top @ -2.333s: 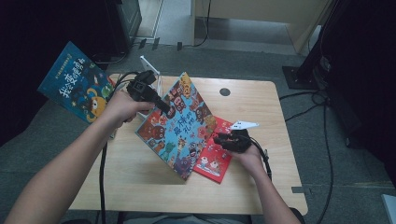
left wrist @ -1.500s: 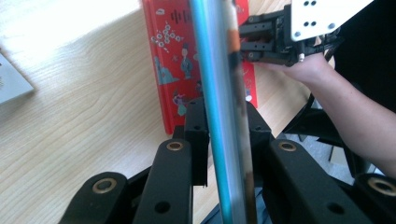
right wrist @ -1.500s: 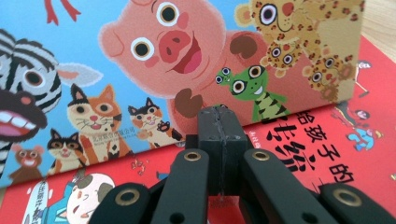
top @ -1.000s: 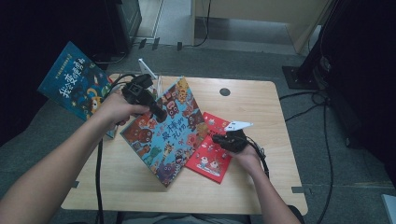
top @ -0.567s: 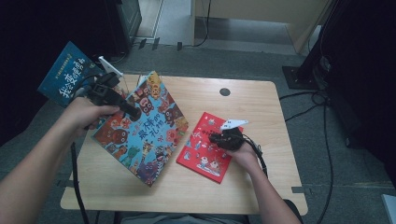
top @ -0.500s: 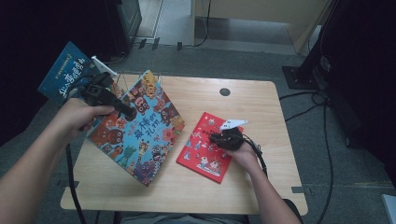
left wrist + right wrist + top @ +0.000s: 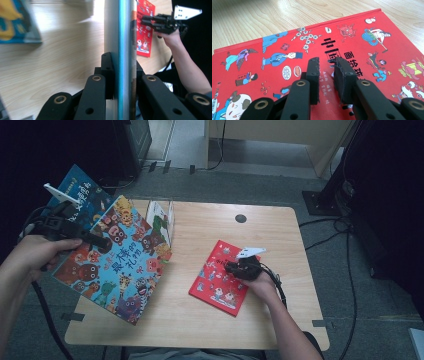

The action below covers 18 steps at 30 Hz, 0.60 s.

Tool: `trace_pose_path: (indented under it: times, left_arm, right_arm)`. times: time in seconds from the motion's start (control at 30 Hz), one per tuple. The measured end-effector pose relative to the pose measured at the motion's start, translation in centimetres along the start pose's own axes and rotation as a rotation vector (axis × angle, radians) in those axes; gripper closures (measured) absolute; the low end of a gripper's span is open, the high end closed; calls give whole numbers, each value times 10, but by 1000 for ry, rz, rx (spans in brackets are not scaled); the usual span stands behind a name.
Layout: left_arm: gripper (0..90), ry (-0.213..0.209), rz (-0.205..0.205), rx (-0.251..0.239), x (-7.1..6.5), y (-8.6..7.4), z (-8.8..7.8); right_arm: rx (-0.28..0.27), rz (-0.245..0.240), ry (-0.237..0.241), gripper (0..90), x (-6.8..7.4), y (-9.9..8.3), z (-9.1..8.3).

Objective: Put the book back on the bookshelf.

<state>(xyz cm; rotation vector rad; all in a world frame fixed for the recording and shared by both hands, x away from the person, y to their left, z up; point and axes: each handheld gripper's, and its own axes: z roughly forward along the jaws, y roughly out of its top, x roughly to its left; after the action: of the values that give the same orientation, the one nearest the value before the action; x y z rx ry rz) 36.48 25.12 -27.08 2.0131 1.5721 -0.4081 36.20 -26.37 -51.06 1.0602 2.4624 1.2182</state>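
A large colourful picture book (image 7: 120, 257) hangs tilted over the table's left edge, with my left gripper (image 7: 102, 242) shut on its upper edge. In the left gripper view the jaws (image 7: 120, 65) clamp the book's blue-and-silver edge (image 7: 123, 30). A red picture book (image 7: 220, 280) lies flat right of the table's middle. My right gripper (image 7: 232, 267) sits on its upper part. Its jaws (image 7: 325, 62) have just been opening and stand a narrow gap apart over the red cover (image 7: 367, 45), nothing between them.
A blue book (image 7: 80, 190) stands behind the left hand, beyond the table's left corner. A clear stand (image 7: 162, 215) sits at the back left of the wooden table (image 7: 210, 330). A round cable hole (image 7: 240, 218) is near the far edge. Cables run across the floor at right.
My left hand has carried the big colourful book leftward, off the red book and out to the table's left edge. The right hand has stayed on the red book.
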Motion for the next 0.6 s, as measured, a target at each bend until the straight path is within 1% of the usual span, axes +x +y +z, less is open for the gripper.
trace_pose_path:
  times: [0.03,0.1,0.17,0.27,0.37,0.47,0.53,0.6]
  left_arm:
    - [812,6,-9,-11,3,-2,-3]
    - [812,19,-24,-16,8,-4,-10]
    - [813,7,-35,-27,14,-6,-16]
    - [817,-15,-62,-40,20,-10,-24]
    - [818,-18,-52,-44,20,-13,-33]
    - [818,-15,-56,-57,20,-18,-46]
    - [818,1,-72,-65,21,-21,-56]
    - [816,29,-76,-75,23,-25,-66]
  right_arm:
    - [0,-1,0,746,0,0,0]
    - [0,-2,-1,746,0,0,0]
    - [-1,-8,-2,746,0,0,0]
    - [-3,-12,-3,747,0,0,0]
    - [-3,-16,-7,750,0,0,0]
    - [-4,-15,-5,754,0,0,0]
    - [-4,-15,-5,754,0,0,0]
    - [-4,-17,-7,754,0,0,1]
